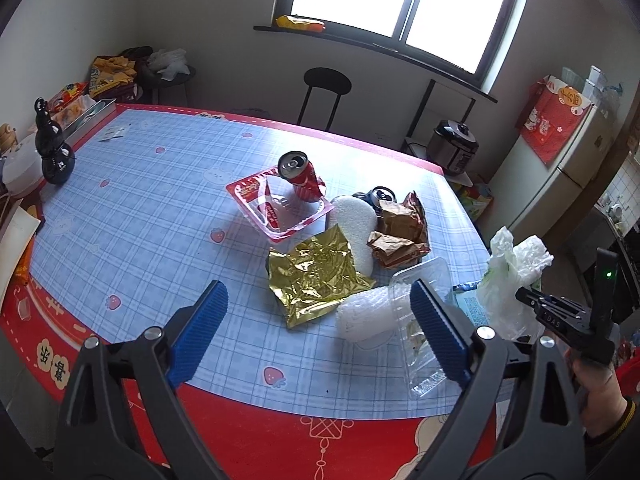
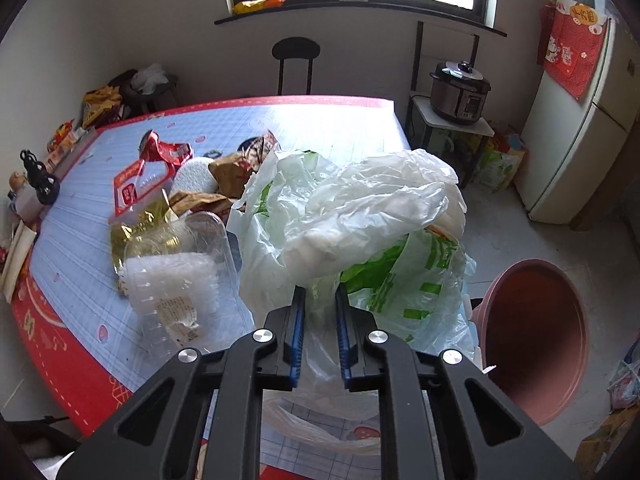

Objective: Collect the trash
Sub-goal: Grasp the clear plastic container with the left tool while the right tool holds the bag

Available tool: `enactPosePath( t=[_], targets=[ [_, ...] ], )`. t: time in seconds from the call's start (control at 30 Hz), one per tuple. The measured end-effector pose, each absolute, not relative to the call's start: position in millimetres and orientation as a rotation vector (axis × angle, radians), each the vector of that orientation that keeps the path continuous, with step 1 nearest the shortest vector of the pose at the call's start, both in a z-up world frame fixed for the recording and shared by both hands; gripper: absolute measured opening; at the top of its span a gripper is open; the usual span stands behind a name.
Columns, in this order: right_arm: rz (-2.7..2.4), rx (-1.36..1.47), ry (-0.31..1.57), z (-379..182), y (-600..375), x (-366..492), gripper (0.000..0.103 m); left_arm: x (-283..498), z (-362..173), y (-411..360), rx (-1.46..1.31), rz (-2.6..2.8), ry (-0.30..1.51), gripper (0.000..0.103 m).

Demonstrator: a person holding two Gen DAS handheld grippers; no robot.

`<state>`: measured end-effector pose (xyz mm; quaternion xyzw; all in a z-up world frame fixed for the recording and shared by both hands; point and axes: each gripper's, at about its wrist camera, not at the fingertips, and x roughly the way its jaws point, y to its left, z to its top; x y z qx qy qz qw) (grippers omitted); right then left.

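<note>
Over table edge, right gripper [image 2: 319, 292] fingers clamp plastic bag [image 2: 352, 216] (crumpled) — lifted.

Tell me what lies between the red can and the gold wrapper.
In the left wrist view, the clear red-rimmed tray lies between the red can and the gold wrapper.

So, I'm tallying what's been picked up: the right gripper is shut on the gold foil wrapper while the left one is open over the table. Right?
Not quite. In the right wrist view the right gripper is shut on the white plastic bag; the gold foil wrapper lies on the table. The left gripper is open.
</note>
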<state>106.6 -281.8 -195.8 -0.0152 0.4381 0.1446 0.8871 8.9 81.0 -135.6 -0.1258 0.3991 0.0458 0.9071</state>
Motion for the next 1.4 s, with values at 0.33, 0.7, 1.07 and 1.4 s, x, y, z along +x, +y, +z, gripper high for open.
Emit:
enactPosePath(
  t=[0.33, 0.7, 1.07, 1.4],
  targets=[
    [0.209, 0.092, 0.665, -128.9, -333.7, 63.2, 0.015, 42.5, -166.7, 39.0, -0.253, -0.105, 0.938, 0.056],
    [0.118, 0.115, 0.688, -144.6, -374.8, 36.4, 0.015, 83.5, -263.6, -1.9, -0.379, -0.198, 1.245, 0.048],
    [0.037, 0.134, 0.714, -153.9, -398.6, 19.9, 0.015, 104.4, -309.5, -11.7, -0.431, -0.150, 1.347, 0.048],
    [0.012, 0.151, 0.691, -148.7, -408.8, 16.1, 0.015, 99.1, -314.3, -3.4, -0.493, -0.179, 1.343, 0.014]
  ],
)
